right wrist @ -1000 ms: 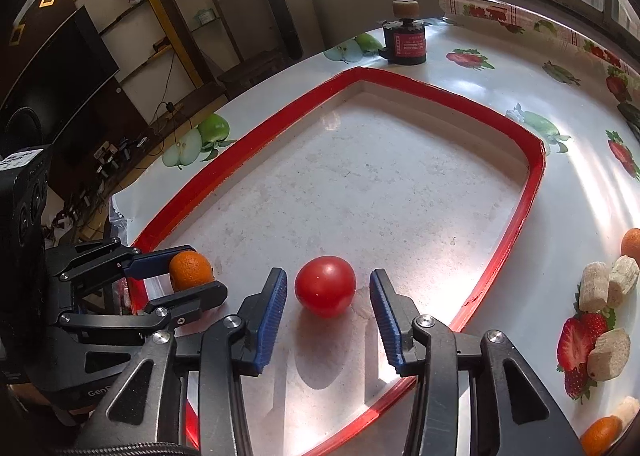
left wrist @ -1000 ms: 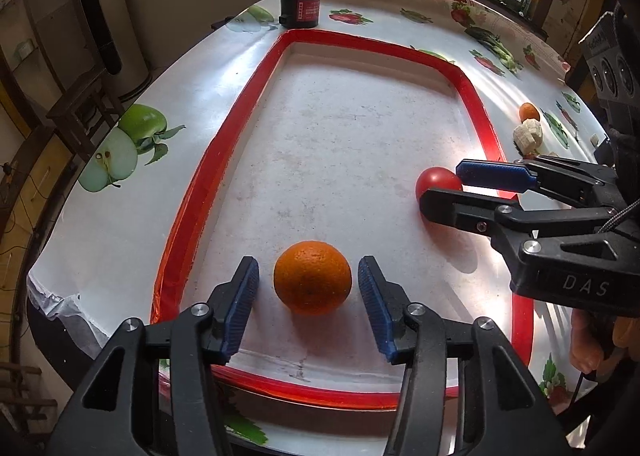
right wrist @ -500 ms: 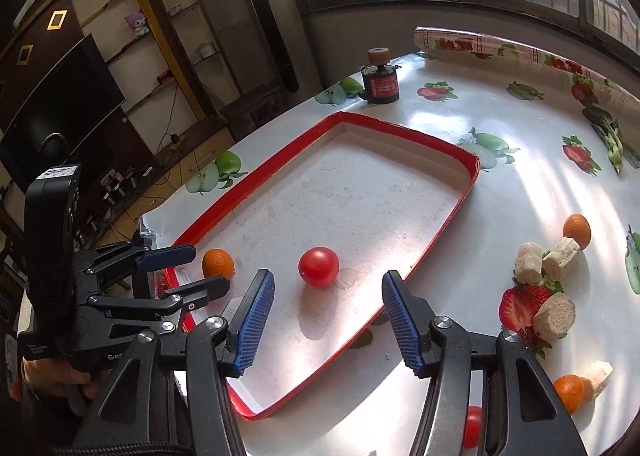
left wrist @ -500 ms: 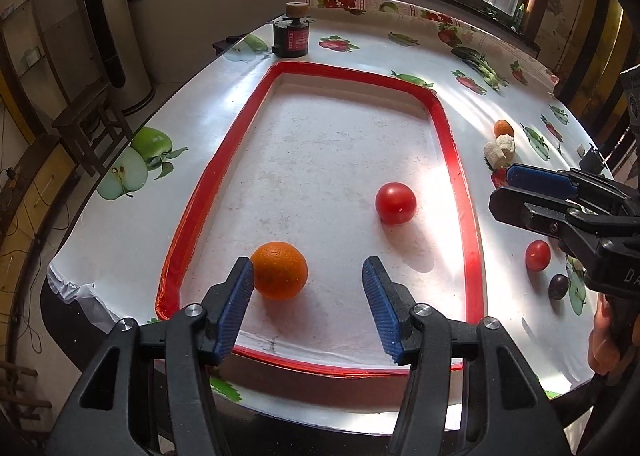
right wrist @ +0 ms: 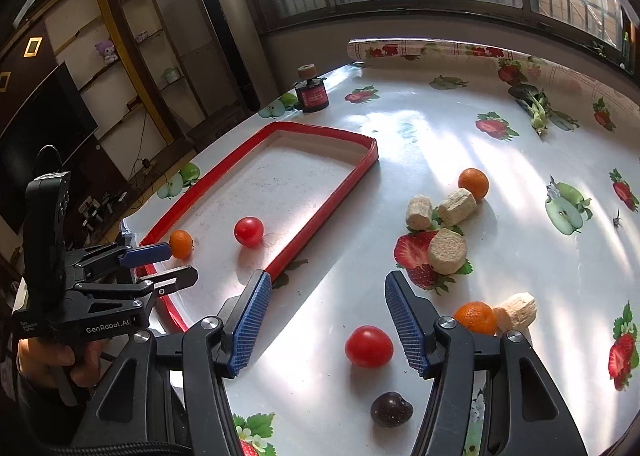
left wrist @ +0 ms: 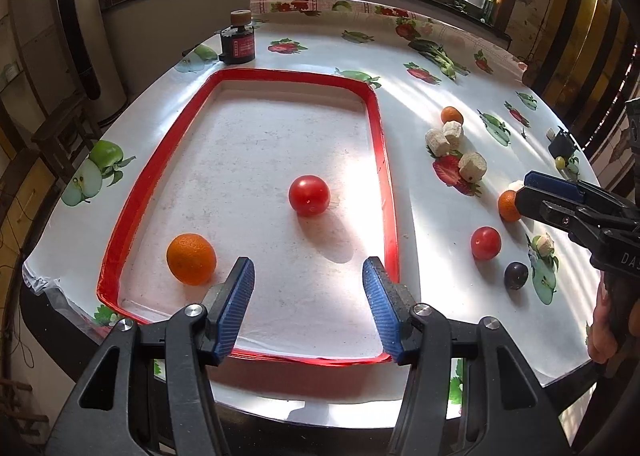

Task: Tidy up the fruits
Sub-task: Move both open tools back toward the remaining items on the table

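A red-rimmed tray (left wrist: 386, 176) (right wrist: 320, 216) holds an orange (left wrist: 191, 259) (right wrist: 181, 243) near its front left corner and a red tomato (left wrist: 309, 195) (right wrist: 248, 231) mid-tray. My left gripper (left wrist: 308, 308) (right wrist: 164, 264) is open and empty above the tray's front edge. My right gripper (right wrist: 328, 320) is open and empty over the table right of the tray; its fingers (left wrist: 552, 192) show in the left wrist view. A second tomato (right wrist: 369, 346) (left wrist: 485, 243) lies just inside its right finger. A dark plum (right wrist: 391, 409) (left wrist: 515, 275) lies nearer.
Right of the tray lie two small oranges (right wrist: 473, 183) (right wrist: 476, 318), several beige cork-like chunks (right wrist: 447, 251) and printed fruit pictures on the tablecloth. A black-and-red jar (left wrist: 238, 44) stands behind the tray. The table edge (left wrist: 40, 276) is close at front left.
Both grippers have pulled back from the tray, leaving the orange and tomato lying in it. The right gripper has swung right, over the loose tomato and plum.
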`<action>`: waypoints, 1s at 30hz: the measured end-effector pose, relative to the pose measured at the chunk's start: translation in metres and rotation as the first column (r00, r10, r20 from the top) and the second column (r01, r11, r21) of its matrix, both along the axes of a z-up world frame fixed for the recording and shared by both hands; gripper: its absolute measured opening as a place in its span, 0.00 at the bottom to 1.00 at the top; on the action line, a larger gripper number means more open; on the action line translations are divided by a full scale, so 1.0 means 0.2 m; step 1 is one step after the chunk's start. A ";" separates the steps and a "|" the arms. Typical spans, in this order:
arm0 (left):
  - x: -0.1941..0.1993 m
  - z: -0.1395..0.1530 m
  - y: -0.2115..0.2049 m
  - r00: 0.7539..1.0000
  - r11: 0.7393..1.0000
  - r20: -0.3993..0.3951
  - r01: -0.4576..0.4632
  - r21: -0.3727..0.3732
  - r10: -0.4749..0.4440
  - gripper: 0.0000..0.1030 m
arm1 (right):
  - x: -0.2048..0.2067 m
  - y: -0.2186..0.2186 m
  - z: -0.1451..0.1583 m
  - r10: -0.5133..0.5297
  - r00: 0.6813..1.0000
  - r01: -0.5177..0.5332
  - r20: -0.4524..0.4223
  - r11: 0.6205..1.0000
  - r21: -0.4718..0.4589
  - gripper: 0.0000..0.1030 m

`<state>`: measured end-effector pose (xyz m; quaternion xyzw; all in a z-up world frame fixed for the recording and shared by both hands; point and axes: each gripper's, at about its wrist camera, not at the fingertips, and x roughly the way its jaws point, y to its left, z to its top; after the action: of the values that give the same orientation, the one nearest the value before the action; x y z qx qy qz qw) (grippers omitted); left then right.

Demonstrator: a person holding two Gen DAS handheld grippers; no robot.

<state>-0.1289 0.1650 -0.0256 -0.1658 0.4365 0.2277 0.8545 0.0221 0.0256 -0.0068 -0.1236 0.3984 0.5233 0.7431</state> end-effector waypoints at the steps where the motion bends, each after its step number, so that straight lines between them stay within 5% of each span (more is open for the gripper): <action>1: 0.01 0.00 -0.01 1.000 1.000 -0.001 0.006 -0.001 -0.006 0.53 | 0.02 -0.03 0.00 -0.011 1.000 0.011 -0.002 1.000 0.000 0.60; 18: 0.23 -0.06 -0.34 0.984 0.983 -0.009 0.177 -0.054 -0.178 0.53 | 0.23 -0.50 -0.10 -0.202 0.979 0.202 -0.008 0.979 -0.039 0.60; 30: 0.42 -0.09 -0.46 0.966 0.964 -0.011 0.255 -0.081 -0.257 0.53 | 0.32 -0.57 -0.20 -0.249 0.968 0.247 -0.017 0.966 -0.071 0.60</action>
<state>-0.0447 0.0736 -0.0427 -0.1392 0.4722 0.0997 0.8647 0.0859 -0.0888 -0.0462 -0.0910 0.4379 0.4139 0.7929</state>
